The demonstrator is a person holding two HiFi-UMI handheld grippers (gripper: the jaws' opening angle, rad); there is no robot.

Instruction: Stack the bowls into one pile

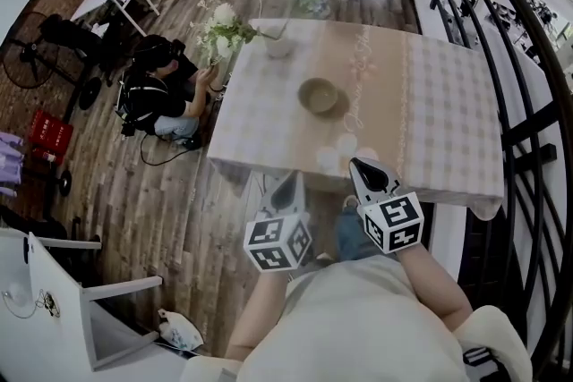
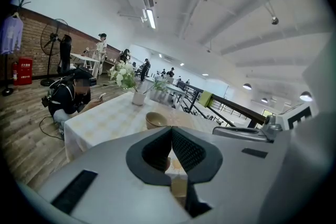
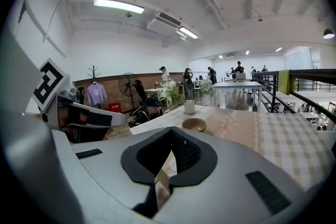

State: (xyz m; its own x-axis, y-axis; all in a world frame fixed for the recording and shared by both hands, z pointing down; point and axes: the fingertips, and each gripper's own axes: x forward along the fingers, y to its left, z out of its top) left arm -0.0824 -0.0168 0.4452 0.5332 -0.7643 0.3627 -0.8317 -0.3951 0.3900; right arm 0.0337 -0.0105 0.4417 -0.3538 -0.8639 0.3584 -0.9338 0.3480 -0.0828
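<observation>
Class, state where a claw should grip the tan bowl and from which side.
Probably the near rim, one jaw inside and one outside, coming down from above over the table's near edge: the tan bowl sits upright, mouth open upward.

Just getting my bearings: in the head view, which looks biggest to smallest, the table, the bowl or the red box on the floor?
Largest: table.
Then red box and bowl: they look about alike. The box sits lower, farther from the camera, so I won't rank them.
</observation>
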